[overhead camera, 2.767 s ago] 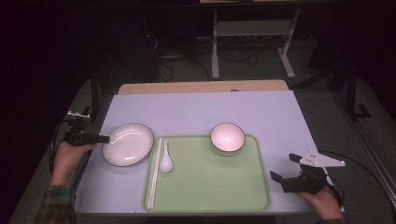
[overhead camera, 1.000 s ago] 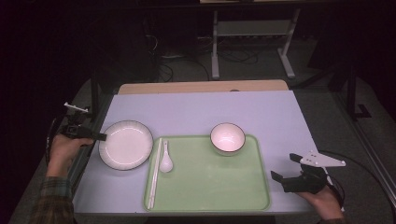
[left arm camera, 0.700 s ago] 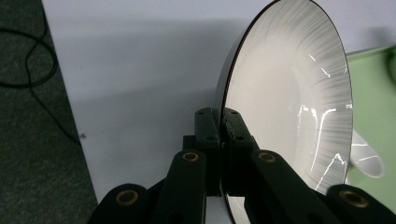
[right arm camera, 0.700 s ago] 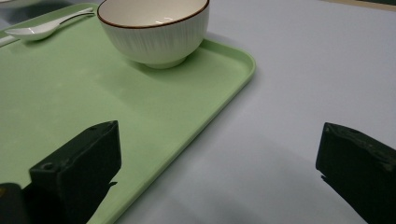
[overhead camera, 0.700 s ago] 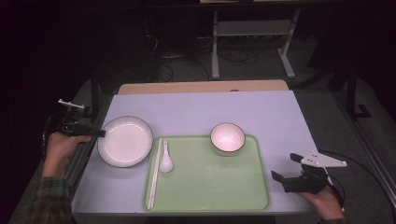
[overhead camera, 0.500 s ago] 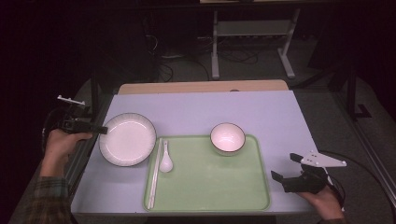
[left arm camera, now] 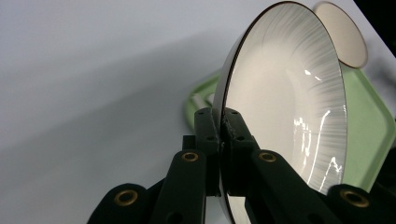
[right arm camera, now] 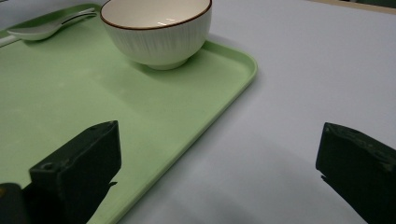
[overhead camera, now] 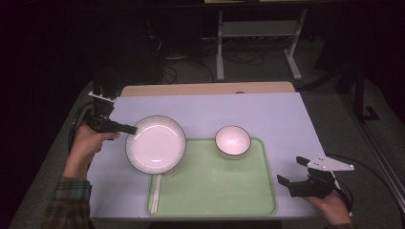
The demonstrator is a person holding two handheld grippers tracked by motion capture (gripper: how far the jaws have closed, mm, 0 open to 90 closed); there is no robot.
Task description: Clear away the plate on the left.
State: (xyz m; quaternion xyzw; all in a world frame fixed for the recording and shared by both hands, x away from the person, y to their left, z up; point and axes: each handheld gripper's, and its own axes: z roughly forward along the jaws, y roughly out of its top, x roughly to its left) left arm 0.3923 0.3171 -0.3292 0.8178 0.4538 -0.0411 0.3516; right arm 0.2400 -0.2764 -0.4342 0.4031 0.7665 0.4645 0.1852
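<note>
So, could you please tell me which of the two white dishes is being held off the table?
The wide plate, clamped by its rim in the left gripper. The small bowl sits untouched on the green tray.

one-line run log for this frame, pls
left claw: shut on plate rim, plate lifted, tilted over tray edge | right claw: open, idle beside tray | bowl: on tray
</note>
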